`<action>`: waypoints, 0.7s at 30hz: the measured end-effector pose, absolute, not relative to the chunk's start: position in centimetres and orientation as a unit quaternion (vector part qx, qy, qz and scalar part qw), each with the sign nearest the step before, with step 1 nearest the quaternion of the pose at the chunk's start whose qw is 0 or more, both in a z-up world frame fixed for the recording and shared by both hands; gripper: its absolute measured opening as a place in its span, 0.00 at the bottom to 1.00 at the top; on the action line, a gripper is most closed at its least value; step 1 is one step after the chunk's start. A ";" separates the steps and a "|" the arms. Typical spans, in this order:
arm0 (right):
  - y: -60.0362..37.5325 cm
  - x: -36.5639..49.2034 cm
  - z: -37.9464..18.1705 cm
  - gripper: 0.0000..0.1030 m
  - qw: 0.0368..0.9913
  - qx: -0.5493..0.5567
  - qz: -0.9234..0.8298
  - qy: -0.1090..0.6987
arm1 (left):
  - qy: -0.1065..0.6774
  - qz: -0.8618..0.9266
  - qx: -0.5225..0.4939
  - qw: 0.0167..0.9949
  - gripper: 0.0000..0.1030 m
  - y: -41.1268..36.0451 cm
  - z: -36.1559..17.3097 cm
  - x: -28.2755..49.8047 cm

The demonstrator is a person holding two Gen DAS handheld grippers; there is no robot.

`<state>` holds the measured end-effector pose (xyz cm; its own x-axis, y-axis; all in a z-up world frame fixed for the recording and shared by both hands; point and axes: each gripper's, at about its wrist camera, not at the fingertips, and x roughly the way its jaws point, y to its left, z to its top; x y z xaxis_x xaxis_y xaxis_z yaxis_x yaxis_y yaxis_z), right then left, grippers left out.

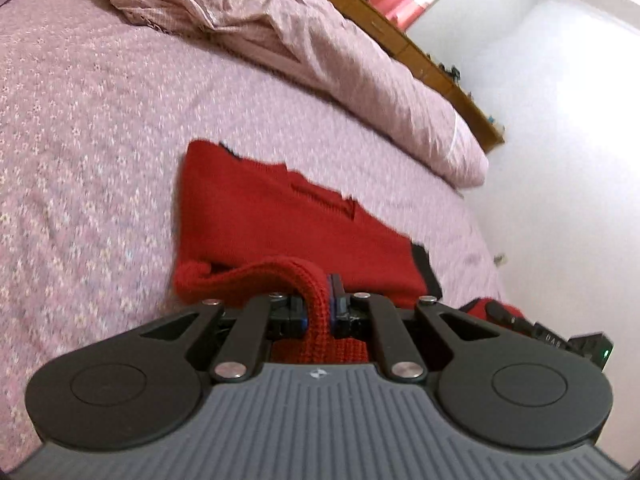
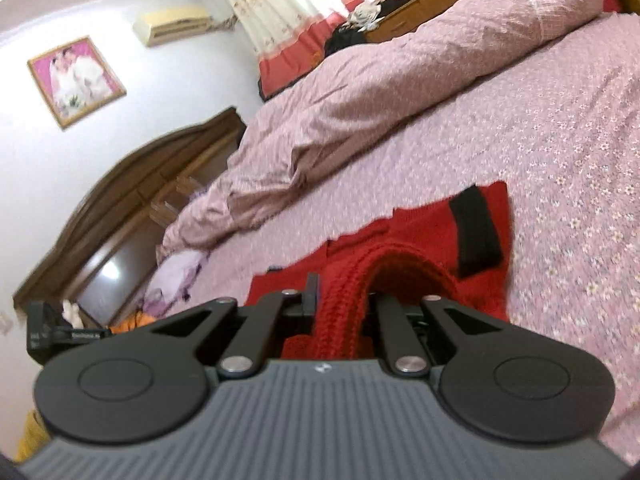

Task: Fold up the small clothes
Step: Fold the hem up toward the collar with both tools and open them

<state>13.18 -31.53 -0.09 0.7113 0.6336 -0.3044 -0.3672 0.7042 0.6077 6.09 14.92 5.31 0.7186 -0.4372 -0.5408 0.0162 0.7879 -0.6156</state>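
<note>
A small red knitted sweater (image 1: 280, 220) with black trim lies on the pink flowered bedspread (image 1: 80, 120). My left gripper (image 1: 318, 306) is shut on a ribbed red edge of it, lifted in a loop off the bed. In the right wrist view the same red sweater (image 2: 420, 248) shows a black cuff band (image 2: 476, 232), and my right gripper (image 2: 342, 300) is shut on another ribbed fold raised above the cloth. The other gripper (image 1: 560, 340) shows at the right edge of the left wrist view, by a red bit of the garment.
A rumpled pink duvet (image 1: 320, 40) lies along the far side of the bed. A wooden headboard (image 2: 140, 200) and white wall with a framed picture (image 2: 76, 80) stand beyond. Wooden furniture (image 1: 420, 48) and red-and-white curtains (image 2: 288, 20) sit behind the duvet.
</note>
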 end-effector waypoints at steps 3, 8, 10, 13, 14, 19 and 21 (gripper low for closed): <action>-31.7 14.9 -0.1 0.10 0.885 0.279 0.275 0.251 | 0.348 -0.118 -0.315 0.875 0.10 15.3 5.3 8.3; -31.7 17.7 -0.3 0.10 0.883 0.301 0.260 0.248 | 0.355 -0.081 -0.308 0.879 0.10 15.7 4.9 12.8; -31.6 18.6 -0.7 0.10 0.885 0.302 0.250 0.250 | 0.358 -0.069 -0.298 0.882 0.10 15.7 4.6 14.4; -31.7 20.4 -1.6 0.10 0.885 0.314 0.229 0.257 | 0.363 -0.046 -0.291 0.884 0.10 16.2 3.7 16.6; -31.9 21.0 -2.0 0.10 0.884 0.320 0.219 0.261 | 0.366 -0.038 -0.290 0.883 0.10 16.5 3.3 17.3; -32.3 23.7 -3.7 0.10 0.880 0.334 0.190 0.279 | 0.391 -0.014 -0.302 0.869 0.10 17.9 0.7 20.5; -32.1 24.7 -4.2 0.10 0.881 0.330 0.179 0.287 | 0.399 -0.011 -0.302 0.866 0.10 18.0 -0.4 21.6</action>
